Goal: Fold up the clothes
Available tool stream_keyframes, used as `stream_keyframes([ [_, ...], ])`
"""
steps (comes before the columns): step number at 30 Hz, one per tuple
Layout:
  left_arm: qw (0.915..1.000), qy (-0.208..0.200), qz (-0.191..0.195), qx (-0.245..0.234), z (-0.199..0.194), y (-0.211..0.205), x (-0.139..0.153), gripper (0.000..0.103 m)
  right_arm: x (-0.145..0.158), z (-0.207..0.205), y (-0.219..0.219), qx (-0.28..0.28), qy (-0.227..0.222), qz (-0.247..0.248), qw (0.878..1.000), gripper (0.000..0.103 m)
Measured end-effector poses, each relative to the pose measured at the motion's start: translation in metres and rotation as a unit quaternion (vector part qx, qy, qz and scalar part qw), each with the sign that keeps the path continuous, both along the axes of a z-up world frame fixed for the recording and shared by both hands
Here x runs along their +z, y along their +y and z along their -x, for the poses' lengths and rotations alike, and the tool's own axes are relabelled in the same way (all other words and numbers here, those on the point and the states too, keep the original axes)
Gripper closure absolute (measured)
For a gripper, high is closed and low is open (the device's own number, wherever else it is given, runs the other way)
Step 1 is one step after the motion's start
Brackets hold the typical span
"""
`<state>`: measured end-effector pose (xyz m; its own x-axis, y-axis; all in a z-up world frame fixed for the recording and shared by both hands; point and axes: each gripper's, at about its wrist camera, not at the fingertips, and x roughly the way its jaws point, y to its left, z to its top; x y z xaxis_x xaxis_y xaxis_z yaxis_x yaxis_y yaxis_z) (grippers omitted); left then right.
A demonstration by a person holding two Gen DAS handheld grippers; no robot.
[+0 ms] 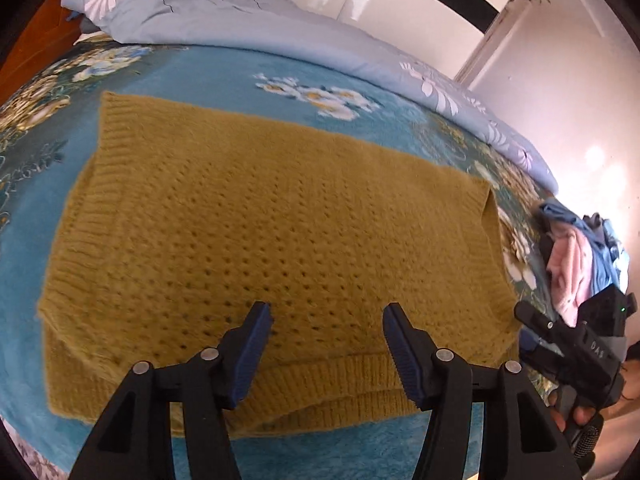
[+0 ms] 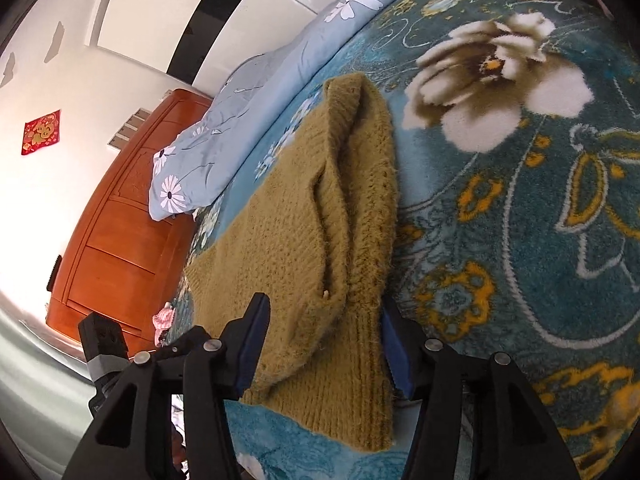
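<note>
Mustard knit sweater point(image 1: 272, 240) lies flat on bed blanket point(image 1: 224, 72), long axis across my left gripper point(image 1: 327, 318), jaws spread, hovering at near hem. Right gripper point(image 2: 324, 322) spread, straddling folded sleeve edge; nearer for nxt grab.

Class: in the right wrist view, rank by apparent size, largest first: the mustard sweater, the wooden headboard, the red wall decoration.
1. mustard sweater, though nearness to the camera inflates it
2. wooden headboard, close behind; the ranking is unsure
3. red wall decoration, clearly smallest
</note>
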<state>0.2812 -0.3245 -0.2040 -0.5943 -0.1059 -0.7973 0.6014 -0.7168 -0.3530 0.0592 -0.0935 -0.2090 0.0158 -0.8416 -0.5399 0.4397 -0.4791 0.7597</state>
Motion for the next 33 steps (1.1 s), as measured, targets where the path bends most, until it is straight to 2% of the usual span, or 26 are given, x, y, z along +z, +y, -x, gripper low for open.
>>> stream_keyframes([
  [1, 1.0000, 0.000, 0.009, 0.004, 0.000, 0.004, -0.002, 0.041, -0.001, 0.001, 0.001, -0.005, -0.002, -0.002, 1.000, 0.052],
  [2, 0.9998, 0.001, 0.019, 0.004, 0.000, 0.008, -0.002, 0.040, -0.001, 0.001, 0.002, -0.010, -0.004, -0.005, 1.000, 0.067],
  [3, 0.9996, 0.001, 0.028, 0.003, 0.001, 0.011, -0.002, 0.040, -0.002, 0.002, 0.003, -0.013, -0.008, -0.006, 1.000, 0.076],
  [7, 0.9977, -0.012, 0.067, -0.002, 0.004, 0.025, -0.005, 0.038, 0.001, 0.001, 0.000, -0.019, -0.007, -0.017, 1.000, 0.080],
  [11, 0.9947, -0.019, 0.100, -0.012, 0.008, 0.035, -0.009, 0.032, 0.022, 0.001, -0.009, -0.018, 0.002, -0.013, 1.000, 0.082],
  [13, 0.9955, -0.004, 0.094, -0.014, 0.003, 0.033, -0.008, 0.031, 0.040, -0.002, -0.019, -0.007, 0.022, -0.014, 1.000, 0.082],
  [15, 0.9970, 0.065, 0.041, -0.005, -0.021, 0.022, -0.001, 0.031, 0.060, -0.007, -0.035, 0.011, 0.046, -0.021, 0.999, 0.082],
  [16, 0.9947, 0.101, 0.017, 0.009, -0.038, 0.013, 0.002, 0.031, 0.070, -0.010, -0.046, 0.022, 0.058, -0.024, 0.998, 0.082],
  [18, 0.9841, 0.170, -0.025, 0.045, -0.075, -0.008, 0.009, 0.031, 0.090, -0.018, -0.070, 0.045, 0.087, -0.033, 0.995, 0.082],
  [19, 0.9795, 0.188, -0.035, 0.063, -0.092, -0.020, 0.012, 0.031, 0.099, -0.023, -0.085, 0.057, 0.102, -0.037, 0.992, 0.082],
  [22, 0.9695, 0.205, -0.040, 0.127, -0.142, -0.057, 0.016, 0.031, 0.124, -0.041, -0.131, 0.097, 0.138, -0.041, 0.985, 0.082],
  [27, 0.9354, 0.253, -0.067, 0.238, -0.220, -0.100, 0.002, 0.031, 0.153, -0.097, -0.205, 0.207, 0.199, -0.033, 0.957, 0.082],
  [30, 0.9288, 0.246, -0.072, 0.268, -0.244, -0.111, -0.009, 0.031, 0.149, -0.134, -0.246, 0.265, 0.207, -0.027, 0.941, 0.082],
  [33, 0.9241, 0.245, -0.090, 0.279, -0.256, -0.119, -0.022, 0.031, 0.124, -0.171, -0.280, 0.309, 0.209, -0.055, 0.926, 0.082],
])
